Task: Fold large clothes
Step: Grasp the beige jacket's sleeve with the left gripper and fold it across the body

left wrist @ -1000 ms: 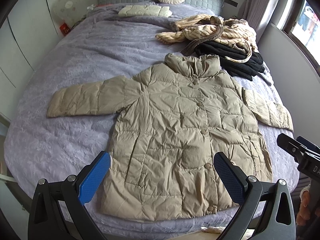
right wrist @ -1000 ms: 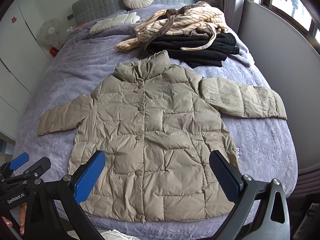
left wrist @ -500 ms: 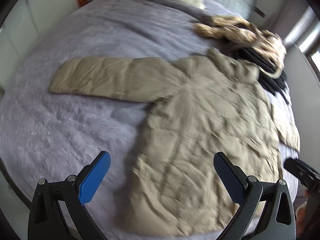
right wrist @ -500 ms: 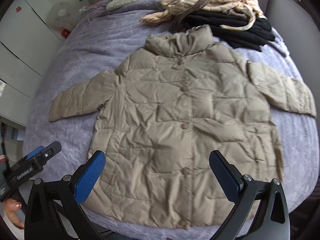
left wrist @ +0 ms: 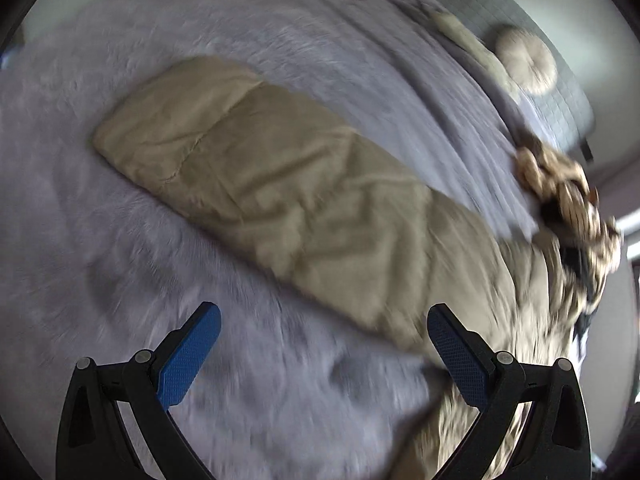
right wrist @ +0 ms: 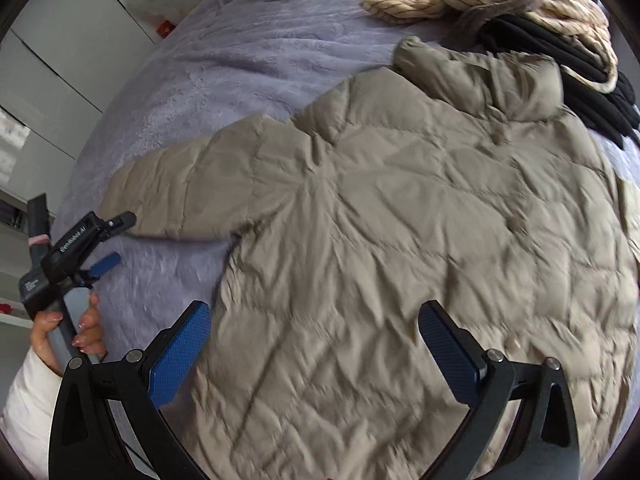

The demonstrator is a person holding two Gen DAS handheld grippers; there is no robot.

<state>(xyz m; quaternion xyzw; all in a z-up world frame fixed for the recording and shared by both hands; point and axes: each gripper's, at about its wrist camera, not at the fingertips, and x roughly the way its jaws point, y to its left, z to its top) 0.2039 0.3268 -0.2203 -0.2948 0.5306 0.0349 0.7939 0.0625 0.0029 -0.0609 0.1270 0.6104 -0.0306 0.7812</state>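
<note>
Left tool (right wrist: 114, 240), labelled "GenRobot.AI", spread by jacket sleeve (right wrist: 180, 192).

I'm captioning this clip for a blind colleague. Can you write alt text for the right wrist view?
A beige quilted puffer jacket lies spread flat, front up, on a lavender bedspread, with the open right gripper above its lower body. At left, a hand holds the left gripper by the sleeve cuff; striped and black clothes lie beyond the collar.

We see the beige quilted puffer jacket (right wrist: 400, 220) cut off at the right wrist view's lower and right edges; motion blur smears the striped cream robe (left wrist: 568, 196) in the left wrist view.
</note>
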